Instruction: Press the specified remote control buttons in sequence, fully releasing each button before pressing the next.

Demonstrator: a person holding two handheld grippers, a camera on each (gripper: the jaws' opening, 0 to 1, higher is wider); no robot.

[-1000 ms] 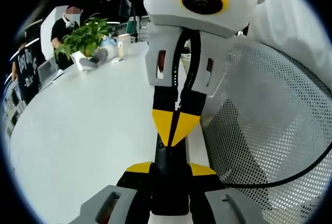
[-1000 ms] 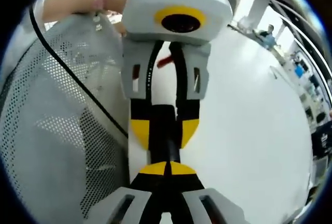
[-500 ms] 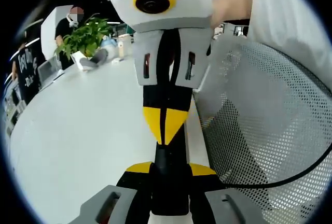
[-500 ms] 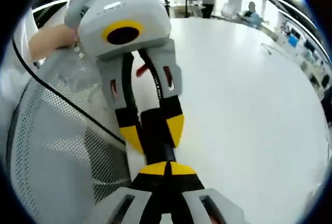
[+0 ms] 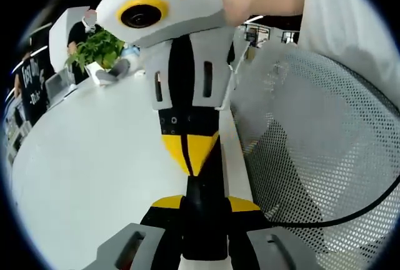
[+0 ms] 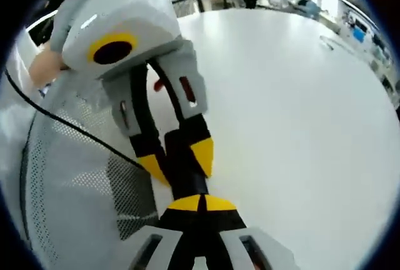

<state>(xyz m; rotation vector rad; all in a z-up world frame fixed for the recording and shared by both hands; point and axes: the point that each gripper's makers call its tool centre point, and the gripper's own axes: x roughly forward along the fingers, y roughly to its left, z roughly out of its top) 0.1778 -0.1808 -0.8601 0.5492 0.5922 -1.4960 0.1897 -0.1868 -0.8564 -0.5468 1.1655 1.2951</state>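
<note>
Over a white worktop [image 5: 94,170], the left tongs [image 5: 205,204] clench a dark remote control [image 5: 203,185] at 6 o'clock in the left gripper view. The right tongs [image 5: 190,152], clamped empty, bear down from 12. Seemingly mid-press; next, lift fully clear before another button.

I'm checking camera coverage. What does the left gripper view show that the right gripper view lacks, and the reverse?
Left gripper view: a potted plant at the table's far end, and the right gripper, shut. Right gripper view: the left gripper clamped on the remote. Shared: white table, mesh chair, black cable.
</note>
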